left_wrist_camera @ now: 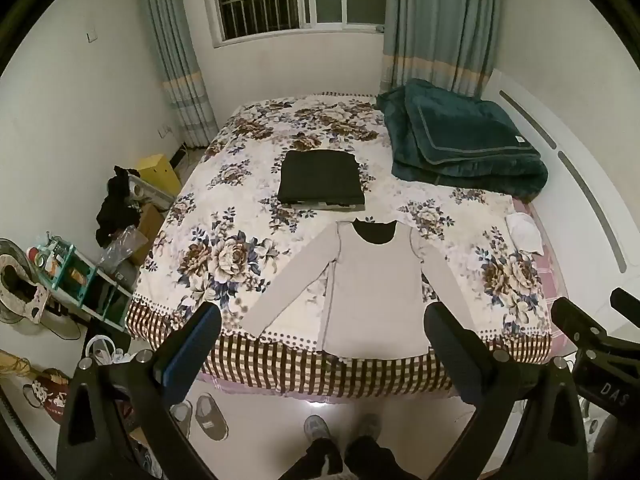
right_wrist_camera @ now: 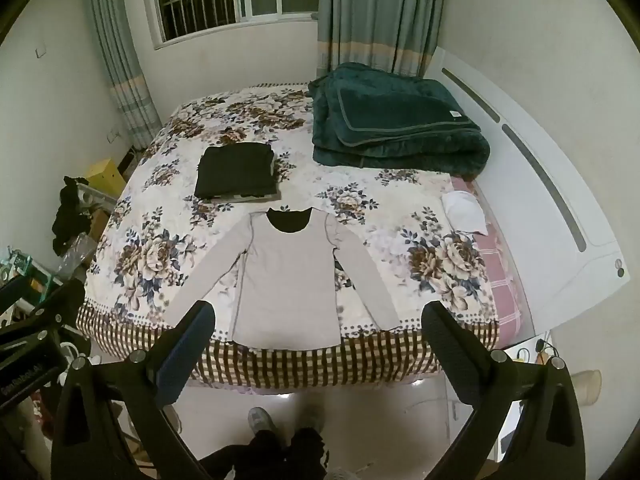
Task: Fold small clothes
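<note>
A light grey long-sleeved shirt (left_wrist_camera: 374, 288) lies flat on the floral bed cover (left_wrist_camera: 224, 216), neck away from me, sleeves spread, hem at the near bed edge. It also shows in the right wrist view (right_wrist_camera: 286, 280). A stack of folded dark clothes (left_wrist_camera: 322, 178) lies behind it, also seen in the right wrist view (right_wrist_camera: 236, 174). My left gripper (left_wrist_camera: 322, 320) is open and empty, held above the near bed edge. My right gripper (right_wrist_camera: 318, 316) is open and empty, also above the hem.
A folded dark green blanket (left_wrist_camera: 464, 138) lies at the back right of the bed. A small white cloth (left_wrist_camera: 526, 232) lies at the right edge. Shelves, boxes and clutter (left_wrist_camera: 80, 276) stand on the floor left. Slippers (left_wrist_camera: 210, 420) and my feet are below.
</note>
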The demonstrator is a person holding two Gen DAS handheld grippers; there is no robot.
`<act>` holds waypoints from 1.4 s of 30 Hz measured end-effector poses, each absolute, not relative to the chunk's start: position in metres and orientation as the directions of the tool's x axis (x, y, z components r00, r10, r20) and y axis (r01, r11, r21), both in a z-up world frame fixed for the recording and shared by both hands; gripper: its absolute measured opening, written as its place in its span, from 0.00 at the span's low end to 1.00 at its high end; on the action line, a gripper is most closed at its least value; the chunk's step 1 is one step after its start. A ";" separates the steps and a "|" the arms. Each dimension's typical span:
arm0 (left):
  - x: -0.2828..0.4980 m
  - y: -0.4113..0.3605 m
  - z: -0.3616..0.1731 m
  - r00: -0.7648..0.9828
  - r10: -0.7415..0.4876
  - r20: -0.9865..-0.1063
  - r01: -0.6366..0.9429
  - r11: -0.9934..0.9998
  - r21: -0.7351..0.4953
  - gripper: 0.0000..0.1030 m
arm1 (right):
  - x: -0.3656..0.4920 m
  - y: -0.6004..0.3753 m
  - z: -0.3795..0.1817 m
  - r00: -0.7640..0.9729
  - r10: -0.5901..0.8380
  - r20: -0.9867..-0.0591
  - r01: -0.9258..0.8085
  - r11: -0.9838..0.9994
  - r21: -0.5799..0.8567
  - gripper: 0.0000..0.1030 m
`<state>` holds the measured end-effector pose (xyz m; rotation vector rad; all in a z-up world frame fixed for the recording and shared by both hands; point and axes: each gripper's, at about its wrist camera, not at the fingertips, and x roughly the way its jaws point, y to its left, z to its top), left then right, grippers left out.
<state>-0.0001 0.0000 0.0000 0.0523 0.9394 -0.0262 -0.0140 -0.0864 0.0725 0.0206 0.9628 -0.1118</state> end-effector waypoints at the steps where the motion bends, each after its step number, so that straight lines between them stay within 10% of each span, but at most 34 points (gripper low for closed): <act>1: 0.000 0.000 0.000 0.586 0.004 -0.810 0.046 0.998 0.038 1.00 | -0.014 -0.087 0.073 0.564 -0.085 -0.821 0.104 0.994 -0.031 1.00; 42: 0.010 -0.002 0.009 0.602 -0.010 -0.799 0.047 0.999 0.023 1.00 | -0.004 -0.088 0.100 0.574 -0.098 -0.813 0.099 0.994 -0.051 1.00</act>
